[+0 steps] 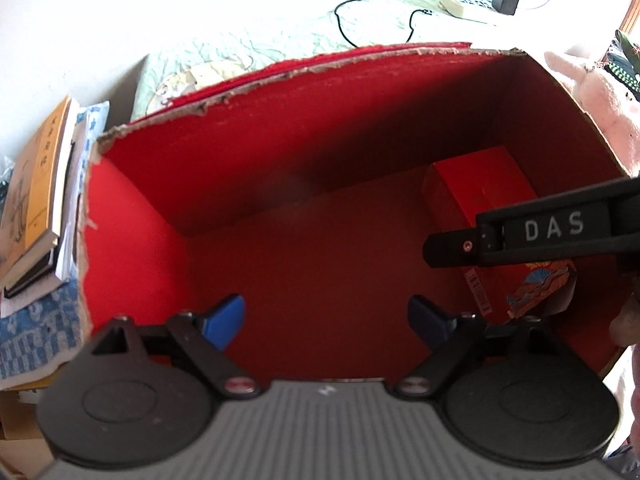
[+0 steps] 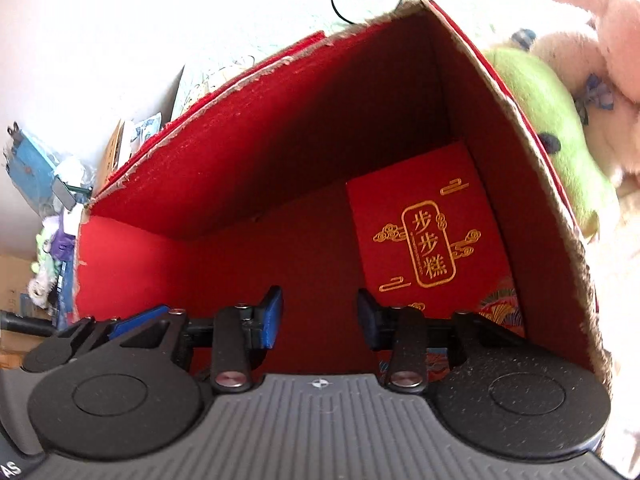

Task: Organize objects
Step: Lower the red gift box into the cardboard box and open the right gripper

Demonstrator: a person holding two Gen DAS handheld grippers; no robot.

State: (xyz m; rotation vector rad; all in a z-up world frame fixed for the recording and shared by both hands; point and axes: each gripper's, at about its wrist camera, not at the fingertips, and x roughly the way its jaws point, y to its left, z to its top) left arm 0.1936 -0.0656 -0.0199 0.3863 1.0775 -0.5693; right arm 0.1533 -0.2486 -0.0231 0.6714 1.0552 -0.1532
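Observation:
A big open cardboard box with a red inside (image 1: 280, 160) fills both views, its torn rim towards the back (image 2: 240, 92). A small red gift box with gold Chinese lettering (image 2: 432, 240) lies flat on the big box's floor in the right corner; it also shows in the left wrist view (image 1: 476, 192). My left gripper (image 1: 326, 322) is open and empty over the big box's floor. My right gripper (image 2: 320, 320) is open and empty just above the near end of the gift box. Its black arm marked DAS (image 1: 552, 228) crosses the left wrist view.
A stack of books (image 1: 36, 192) lies left of the box on a blue patterned cloth (image 1: 32, 328). Plush toys, green (image 2: 544, 128) and pink (image 2: 608, 40), press against the box's right wall. A power strip with charger (image 1: 480, 0) and black cable lies behind.

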